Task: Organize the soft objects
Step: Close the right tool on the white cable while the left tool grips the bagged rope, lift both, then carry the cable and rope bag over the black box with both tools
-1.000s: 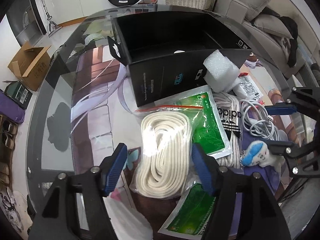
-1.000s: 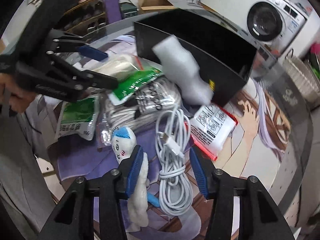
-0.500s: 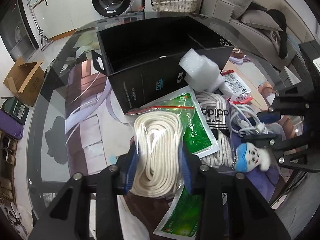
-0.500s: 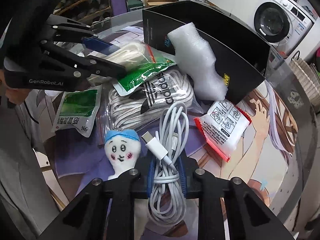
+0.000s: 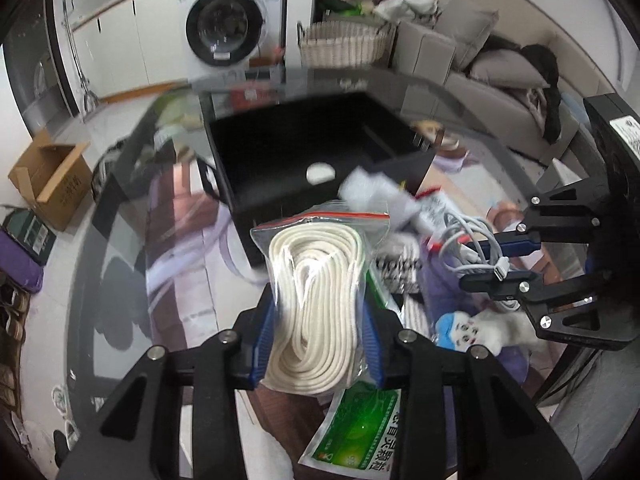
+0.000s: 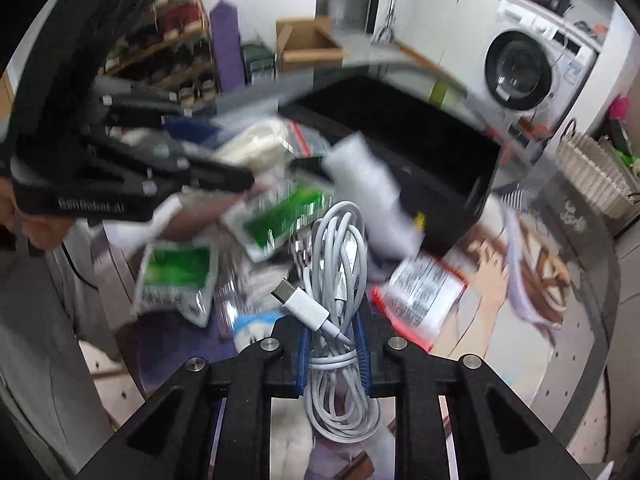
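Note:
My left gripper is shut on a clear zip bag of coiled white rope and holds it lifted above the table, in front of the open black box. My right gripper is shut on a coiled white charging cable, also lifted; it shows at the right of the left wrist view. On the table lie a white foam piece, green sachets, a red-edged packet and a small blue-capped plush doll.
The glass table has a printed mat under the pile. A washing machine, a wicker basket and a sofa stand beyond it. A cardboard box sits on the floor at the left.
Both grippers closed on their objects and lifted: the left raised the rope bag off the pile, the right raised the cable. Both views tilted up toward the black box.

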The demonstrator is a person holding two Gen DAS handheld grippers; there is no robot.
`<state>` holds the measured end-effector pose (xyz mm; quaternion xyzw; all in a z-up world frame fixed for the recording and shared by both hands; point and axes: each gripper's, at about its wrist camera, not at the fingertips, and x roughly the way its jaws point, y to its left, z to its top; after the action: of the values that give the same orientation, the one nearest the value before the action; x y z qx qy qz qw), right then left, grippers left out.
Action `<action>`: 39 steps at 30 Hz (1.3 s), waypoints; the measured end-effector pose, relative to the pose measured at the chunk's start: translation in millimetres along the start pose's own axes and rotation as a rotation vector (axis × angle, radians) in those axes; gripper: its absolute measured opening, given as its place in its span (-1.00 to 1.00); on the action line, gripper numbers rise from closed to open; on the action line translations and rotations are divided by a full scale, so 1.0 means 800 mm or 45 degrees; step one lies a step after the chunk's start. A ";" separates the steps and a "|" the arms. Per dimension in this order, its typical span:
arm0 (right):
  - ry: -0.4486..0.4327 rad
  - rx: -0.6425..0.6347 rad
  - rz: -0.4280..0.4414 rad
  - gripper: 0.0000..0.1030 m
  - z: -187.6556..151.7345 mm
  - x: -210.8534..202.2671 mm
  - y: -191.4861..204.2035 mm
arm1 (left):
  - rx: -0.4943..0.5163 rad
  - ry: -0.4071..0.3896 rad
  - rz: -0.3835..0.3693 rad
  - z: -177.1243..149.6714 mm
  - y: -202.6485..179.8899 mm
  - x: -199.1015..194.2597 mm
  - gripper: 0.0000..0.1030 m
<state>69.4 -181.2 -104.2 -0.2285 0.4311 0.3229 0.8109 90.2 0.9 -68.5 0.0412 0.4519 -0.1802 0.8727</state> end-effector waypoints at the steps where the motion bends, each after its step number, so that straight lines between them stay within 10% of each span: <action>1: -0.051 0.012 0.002 -0.63 0.003 -0.011 0.001 | 0.002 -0.031 0.001 0.002 0.000 -0.006 -0.28; 17: -0.861 0.056 -0.058 -0.63 0.012 -0.157 0.039 | 0.024 -0.712 0.099 0.000 0.015 -0.125 -0.28; 39: -0.977 0.064 -0.134 -0.63 0.007 -0.155 0.050 | 0.019 -0.845 0.089 -0.001 0.010 -0.145 -0.27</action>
<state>-8.3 -190.7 0.2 -0.0932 0.0920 0.3322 0.9341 31.5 40.5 23.4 0.0022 0.1400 -0.1569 0.9776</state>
